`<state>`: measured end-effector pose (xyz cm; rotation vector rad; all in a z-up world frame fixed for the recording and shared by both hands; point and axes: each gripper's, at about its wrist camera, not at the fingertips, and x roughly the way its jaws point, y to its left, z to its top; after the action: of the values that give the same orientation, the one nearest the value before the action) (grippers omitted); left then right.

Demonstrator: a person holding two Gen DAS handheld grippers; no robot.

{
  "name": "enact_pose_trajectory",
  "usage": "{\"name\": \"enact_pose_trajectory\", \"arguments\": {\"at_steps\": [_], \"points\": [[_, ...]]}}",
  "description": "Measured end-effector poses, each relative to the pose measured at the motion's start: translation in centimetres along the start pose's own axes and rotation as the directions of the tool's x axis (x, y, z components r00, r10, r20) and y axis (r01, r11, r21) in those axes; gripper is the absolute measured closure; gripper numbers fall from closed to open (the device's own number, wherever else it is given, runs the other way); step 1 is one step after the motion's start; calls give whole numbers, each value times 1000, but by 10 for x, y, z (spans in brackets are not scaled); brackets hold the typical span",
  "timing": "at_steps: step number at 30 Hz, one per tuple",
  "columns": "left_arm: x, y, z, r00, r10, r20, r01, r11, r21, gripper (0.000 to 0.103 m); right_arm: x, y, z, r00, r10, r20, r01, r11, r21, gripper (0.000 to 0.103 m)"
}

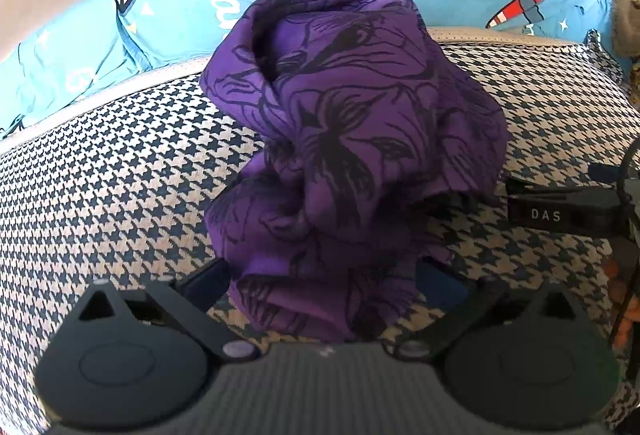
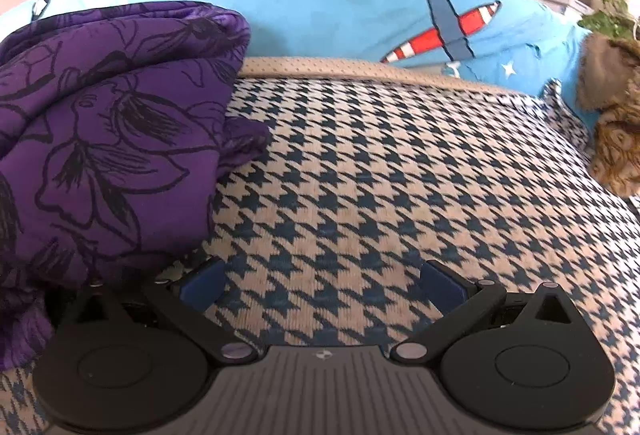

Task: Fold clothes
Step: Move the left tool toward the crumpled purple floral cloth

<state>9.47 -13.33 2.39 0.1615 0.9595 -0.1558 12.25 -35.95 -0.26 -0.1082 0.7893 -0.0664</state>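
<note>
A purple garment with black flower outlines (image 1: 340, 139) lies crumpled in a heap on the houndstooth cushion (image 1: 120, 171). My left gripper (image 1: 322, 285) is open, its blue pads on either side of the heap's near fold, with cloth lying between them. In the right wrist view the same garment (image 2: 104, 139) fills the left side. My right gripper (image 2: 322, 285) is open over bare houndstooth fabric (image 2: 400, 175), its left finger beside the garment's edge. The right gripper's black body (image 1: 568, 211) shows at the right of the left wrist view.
A blue cushion with an aeroplane print (image 2: 444, 31) runs along the back. A brown furry thing (image 2: 616, 115) sits at the far right, with a green plant (image 2: 616, 7) above it. Bare houndstooth surface stretches right of the garment.
</note>
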Motion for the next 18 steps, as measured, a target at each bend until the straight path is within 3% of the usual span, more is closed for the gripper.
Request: {"name": "enact_pose_trajectory", "arguments": {"at_steps": [5, 18], "points": [[-4, -7, 0, 1000, -2, 1, 2, 1000, 11, 0, -13, 1, 5, 997, -76, -16, 75, 997, -25, 0], [-6, -22, -4, 1000, -3, -10, 4, 999, 48, 0, -43, -10, 7, 998, -59, -27, 59, 998, 0, 0]]}}
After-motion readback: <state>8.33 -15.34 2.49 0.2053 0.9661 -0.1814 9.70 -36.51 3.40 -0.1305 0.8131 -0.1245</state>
